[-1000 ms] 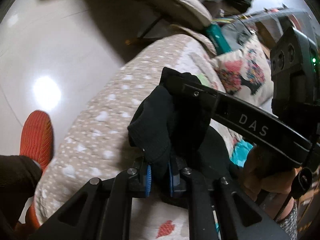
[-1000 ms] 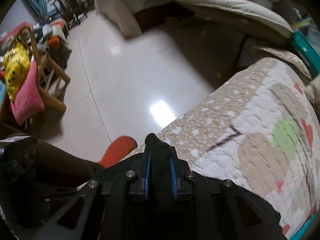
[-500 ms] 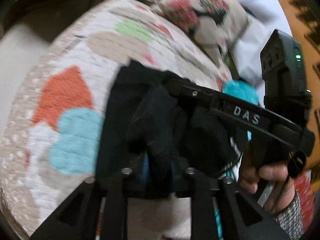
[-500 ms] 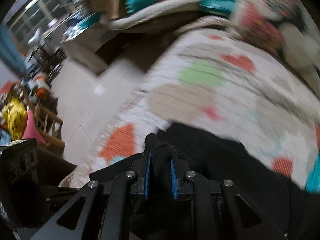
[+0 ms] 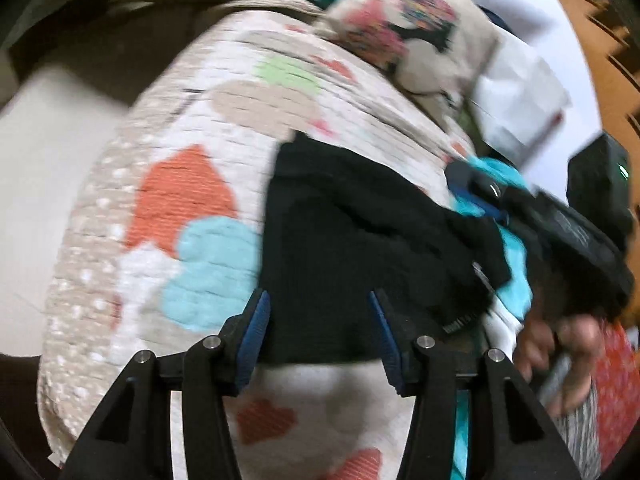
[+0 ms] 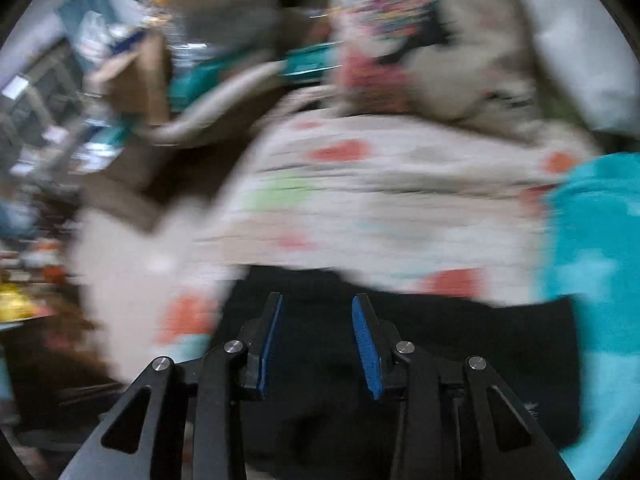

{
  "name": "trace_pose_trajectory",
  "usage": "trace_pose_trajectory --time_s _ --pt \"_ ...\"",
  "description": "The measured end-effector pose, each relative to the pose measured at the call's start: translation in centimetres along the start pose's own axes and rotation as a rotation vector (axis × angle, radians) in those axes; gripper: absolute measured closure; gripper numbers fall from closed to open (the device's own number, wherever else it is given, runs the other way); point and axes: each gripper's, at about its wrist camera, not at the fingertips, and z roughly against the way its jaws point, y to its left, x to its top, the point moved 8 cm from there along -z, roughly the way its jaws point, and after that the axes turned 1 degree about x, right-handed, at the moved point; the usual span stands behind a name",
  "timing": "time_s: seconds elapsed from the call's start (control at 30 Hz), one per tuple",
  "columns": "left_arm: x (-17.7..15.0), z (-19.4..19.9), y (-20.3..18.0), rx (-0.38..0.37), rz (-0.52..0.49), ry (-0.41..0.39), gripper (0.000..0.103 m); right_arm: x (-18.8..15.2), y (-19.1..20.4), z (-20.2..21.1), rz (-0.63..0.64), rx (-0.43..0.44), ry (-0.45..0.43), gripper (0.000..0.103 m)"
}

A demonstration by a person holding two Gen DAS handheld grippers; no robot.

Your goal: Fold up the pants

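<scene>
Pants (image 5: 352, 248): black, soft knit, now lying as a folded slab on the quilted cover (image 5: 168, 168), right of its orange heart and blue cloud patches.

What changed: a second ago both claws were clamped on bunched black fabric and held it up off the cover; now the cloth is down and both are letting go. So one fold has been carried across and dropped. Judging by the compact shape, we're well into the task, though I can't tell how many folds remain.

Left gripper (image 5: 318, 334): jaws opening, blue ribbed pads (image 5: 252, 332) spread either side of the near edge of the cloth, not pressing on it. Released.

Further right in the left view: the right gripper (image 5: 472, 184) hovers over the far corner of the cloth, a hand (image 5: 560, 344) on its handle. Teal fabric (image 5: 516, 256) sits under that corner.

Right gripper in its own view (image 6: 318, 334): jaws opening too, black fabric (image 6: 400, 320) below the gap, pads clear of it. Heavy motion blur here.

Materials: cover is ribbed, padded, slightly domed. Pants look limp and a bit lumpy along the right edge, so that side probably needs smoothing. Printed cushion (image 5: 404, 36) sits behind, well apart.
</scene>
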Motion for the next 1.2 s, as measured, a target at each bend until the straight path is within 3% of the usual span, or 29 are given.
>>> trace_pose_trajectory --time_s 0.07,0.1,0.13,0.2,0.27,0.4,0.5,0.53,0.6,0.63,0.67,0.7,0.73,0.77,0.83,1.07,1.2 --pt "0.4 -0.5 0.8 0.025 0.009 -0.013 0.053 -1.3 1.2 -2.1 -0.019 0.055 0.067 0.064" --pt "0.5 -0.9 1.0 0.034 0.005 -0.012 0.053 -2.1 0.9 -3.2 -0.026 0.038 0.107 0.064" --pt "0.5 -1.3 1.0 0.037 0.004 -0.005 0.053 -2.9 0.4 -4.0 -0.032 0.001 0.147 0.064" --pt "0.3 -2.2 0.7 0.03 0.005 0.01 0.053 -4.4 -2.4 -5.1 -0.029 -0.189 0.216 0.064" --pt "-0.2 -3.0 0.4 0.011 0.008 0.029 0.053 -4.3 -3.1 -4.6 0.0 -0.26 0.207 0.065" --pt "-1.1 -4.2 0.1 -0.003 0.01 0.044 0.05 -1.9 -0.6 -4.0 0.061 -0.221 0.152 0.061" --pt "-1.3 -4.3 -0.5 -0.013 -0.008 0.029 0.047 0.5 2.3 -6.1 0.14 -0.178 0.149 0.044" --pt "-1.4 -4.4 -0.5 -0.011 -0.021 0.025 0.047 1.2 3.2 -7.4 0.162 -0.17 0.158 0.042" --pt "-1.5 -4.5 -0.3 0.014 -0.045 0.019 0.067 1.5 4.3 -10.5 0.196 -0.179 0.213 0.042" --pt "-1.6 -4.7 -0.1 0.036 -0.061 0.02 0.085 1.5 4.5 -12.4 0.212 -0.183 0.256 0.042" --pt "-1.6 -4.8 0.1 0.037 -0.067 0.022 0.087 1.2 4.8 -13.8 0.229 -0.199 0.292 0.042" --pt "-1.6 -4.8 0.2 0.025 -0.062 0.023 0.088 0.7 4.8 -15.1 0.255 -0.235 0.333 0.045" --pt "-1.5 -4.8 0.2 0.017 -0.055 0.027 0.09 0.1 4.8 -16.2 0.286 -0.278 0.373 0.071" --pt "-1.4 -4.7 0.3 0.01 -0.049 0.031 0.091 -0.1 4.9 -16.6 0.315 -0.318 0.381 0.072" --pt "-1.3 -4.6 0.6 -0.005 -0.03 0.04 0.091 0.2 5.6 -16.4 0.329 -0.316 0.367 0.086" --pt "1.2 -2.8 3.3 -0.014 0.05 0.004 0.091 2.7 6.3 -16.6 0.235 -0.262 0.335 0.092" --pt "2.6 -1.6 6.2 0.016 0.132 -0.03 0.091 4.0 9.3 -18.8 0.234 -0.229 0.326 0.092"
